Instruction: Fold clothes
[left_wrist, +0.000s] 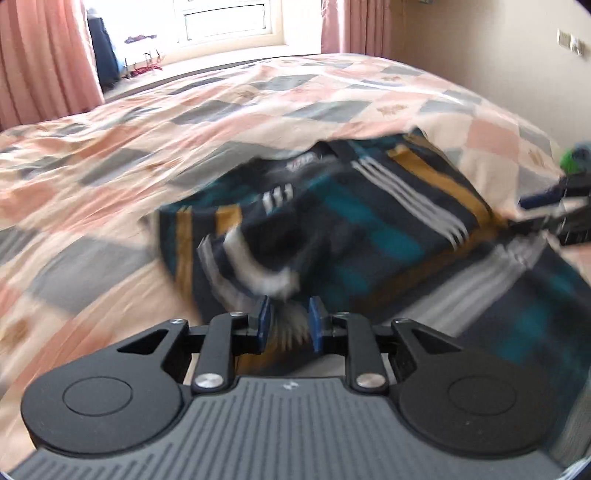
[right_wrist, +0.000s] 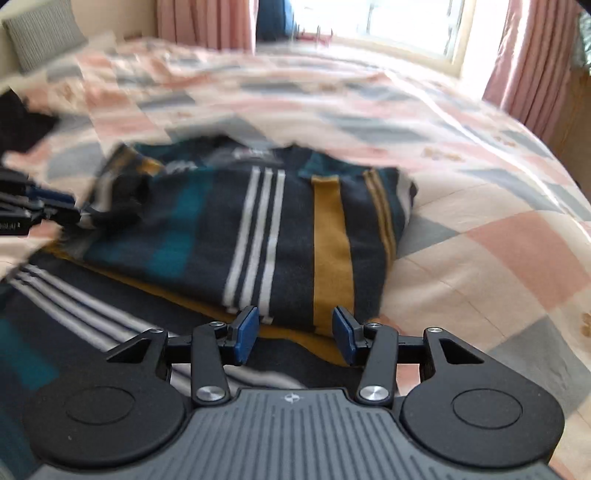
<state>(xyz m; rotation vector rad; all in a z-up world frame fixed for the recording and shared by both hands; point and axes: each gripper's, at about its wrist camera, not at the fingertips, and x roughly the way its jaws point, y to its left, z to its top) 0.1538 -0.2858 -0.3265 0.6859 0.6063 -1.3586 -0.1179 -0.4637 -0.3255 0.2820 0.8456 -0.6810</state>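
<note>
I see the dark navy knitted sweater with white, teal and mustard stripes (right_wrist: 280, 236) lying partly folded on the bed, on the pink, grey and cream checked quilt (right_wrist: 480, 206). A folded upper part rests on a lower layer of the same garment that spreads toward both cameras.

Left gripper (left_wrist: 290, 325): its blue pads (left_wrist: 264, 321) stand a narrow gap apart, with striped cloth showing between them. The left view is motion-blurred, so I cannot tell whether the pads actually pinch the cloth or only sit over it. A bunched fold with a white edge rises just ahead of the tips.

Right gripper (right_wrist: 295, 334): the jaws stand wide apart – nothing is held between the blue pads (right_wrist: 246, 332). The tips hover at the near edge of the folded part, over the mustard border of the layer beneath.

Each gripper appears at the margin of the other's view – the right one at the right edge of the left view, the left one at the left edge of the right view, close to the sweater's side.

Beyond the bed I see pink pleated curtains (left_wrist: 44, 55) on both sides of a bright window (left_wrist: 225, 18).
</note>
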